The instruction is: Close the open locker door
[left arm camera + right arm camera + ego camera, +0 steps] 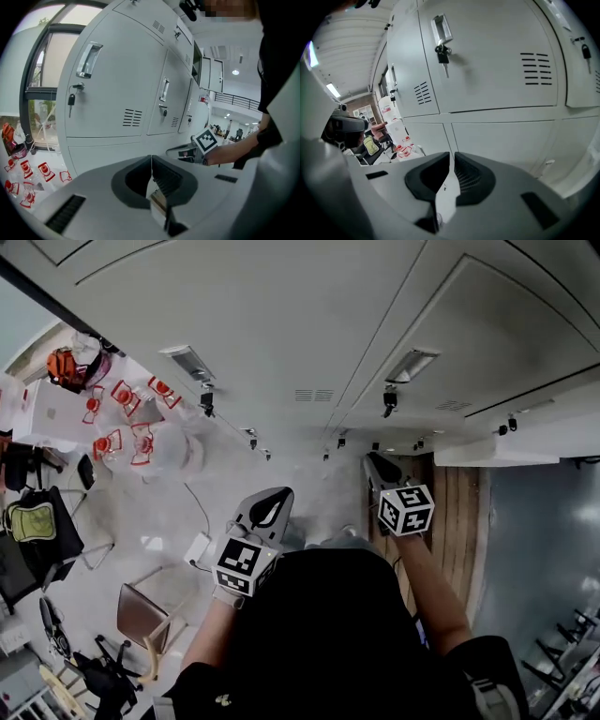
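Grey locker doors (487, 61) ahead; left tool (151, 158), right tool (452, 154) both closed, empty.

The tall metal lockers (117, 84) are pale grey-white all over, and each door has a small block of black horizontal vent slits (132, 117). The curved door handles (88, 60) are shiny silver, and a black-headed key (71, 99) hangs under one. The left gripper (151, 157) and the right gripper (452, 154) have light grey shells with black ribbed pads (165, 177); the cube on each has black-and-white square markers. The person's top (328, 634) is black. On the whitish floor (169, 512) are clear packages with red-and-white labels (131, 427). A soft bag (31, 519) is yellow-green, a chair seat (141, 615) is brown, and the strip of wooden planks (455, 512) is warm brown.
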Demonstrator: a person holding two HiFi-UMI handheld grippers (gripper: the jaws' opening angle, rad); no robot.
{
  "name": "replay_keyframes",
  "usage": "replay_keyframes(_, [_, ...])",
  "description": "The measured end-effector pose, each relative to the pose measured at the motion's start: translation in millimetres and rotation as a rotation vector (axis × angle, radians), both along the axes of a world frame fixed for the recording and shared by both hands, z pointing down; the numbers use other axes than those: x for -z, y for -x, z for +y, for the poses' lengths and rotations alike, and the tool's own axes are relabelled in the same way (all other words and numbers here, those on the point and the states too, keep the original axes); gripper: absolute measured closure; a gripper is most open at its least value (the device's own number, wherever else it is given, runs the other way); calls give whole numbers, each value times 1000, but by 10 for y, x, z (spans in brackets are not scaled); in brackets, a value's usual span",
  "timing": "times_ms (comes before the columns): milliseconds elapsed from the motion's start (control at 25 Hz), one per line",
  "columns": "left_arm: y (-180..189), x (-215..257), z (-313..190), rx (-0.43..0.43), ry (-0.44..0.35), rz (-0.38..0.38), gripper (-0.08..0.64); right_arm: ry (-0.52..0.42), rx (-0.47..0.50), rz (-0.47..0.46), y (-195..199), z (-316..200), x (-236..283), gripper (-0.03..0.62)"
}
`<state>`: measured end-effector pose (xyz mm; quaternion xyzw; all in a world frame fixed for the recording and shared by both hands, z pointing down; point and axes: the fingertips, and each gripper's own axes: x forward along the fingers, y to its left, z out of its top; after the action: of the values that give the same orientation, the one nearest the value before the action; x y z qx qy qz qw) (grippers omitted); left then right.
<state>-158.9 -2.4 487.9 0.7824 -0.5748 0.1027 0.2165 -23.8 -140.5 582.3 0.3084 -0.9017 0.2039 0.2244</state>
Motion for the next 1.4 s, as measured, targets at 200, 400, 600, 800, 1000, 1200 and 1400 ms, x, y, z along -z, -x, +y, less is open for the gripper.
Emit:
replay_keyframes(200, [-273,-13,-166,-106,4,-2,537,-18,-32,-12,-326,195,240,543])
replay_keyframes(400, [-580,20,-340,-200,5,17,537,-31,-88,-23,-664,360,429,543])
replay_keyframes(600, [-936,63,-502,-306,-11,25,537,-51,-137,-17,-987,500,559,543])
replay_keyframes(800, [-1218,135,-608,-391,-32,31,537,-87,-191,-14,-1284,589,713,543])
replay_keyframes(1000, [-1405,210,-682,-443,-46,31,537,-129,-239,-24,-1495,638,871,543])
replay_keyframes(1200, [-1538,305,-718,-481,-66,39,537,-165,-280,-67,-1607,639,1028,543])
replay_keyframes(1400, [-1586,416,-749,-490,-96,48,537,-200,-290,-103,-1635,629,1147,543])
